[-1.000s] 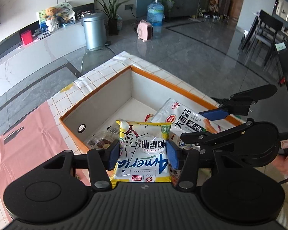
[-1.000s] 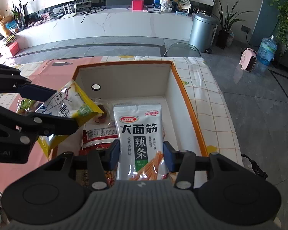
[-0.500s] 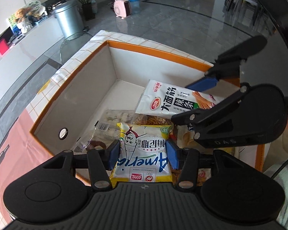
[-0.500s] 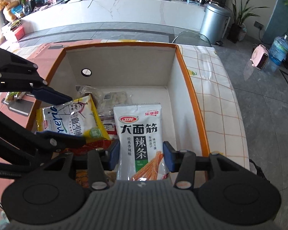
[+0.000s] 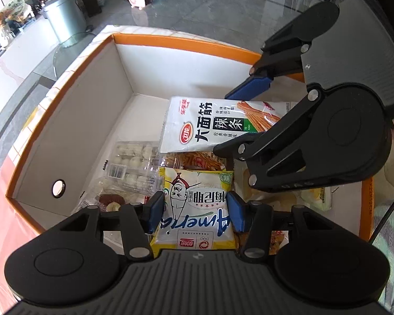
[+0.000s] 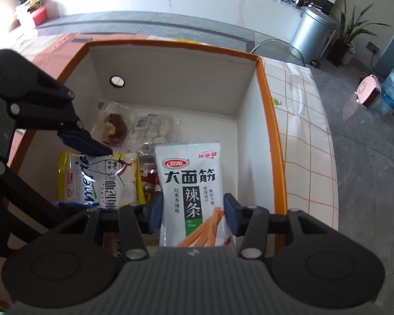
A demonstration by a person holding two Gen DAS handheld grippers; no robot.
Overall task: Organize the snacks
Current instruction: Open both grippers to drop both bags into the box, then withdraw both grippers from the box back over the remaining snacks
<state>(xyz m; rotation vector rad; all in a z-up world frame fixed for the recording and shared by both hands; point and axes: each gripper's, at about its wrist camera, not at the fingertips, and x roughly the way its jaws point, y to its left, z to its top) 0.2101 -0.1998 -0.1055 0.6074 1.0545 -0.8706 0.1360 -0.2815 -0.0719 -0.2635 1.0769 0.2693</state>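
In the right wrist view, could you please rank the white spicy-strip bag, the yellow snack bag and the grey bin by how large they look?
1. white spicy-strip bag
2. yellow snack bag, partly hidden
3. grey bin, which is much farther away, so its true size is unsure

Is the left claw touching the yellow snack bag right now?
Touching. In the left wrist view the left claw has both blue pads pressed against the yellow snack bag.

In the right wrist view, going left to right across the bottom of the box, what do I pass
left gripper → yellow snack bag → white spicy-strip bag → orange-rimmed box wall → checked tablecloth
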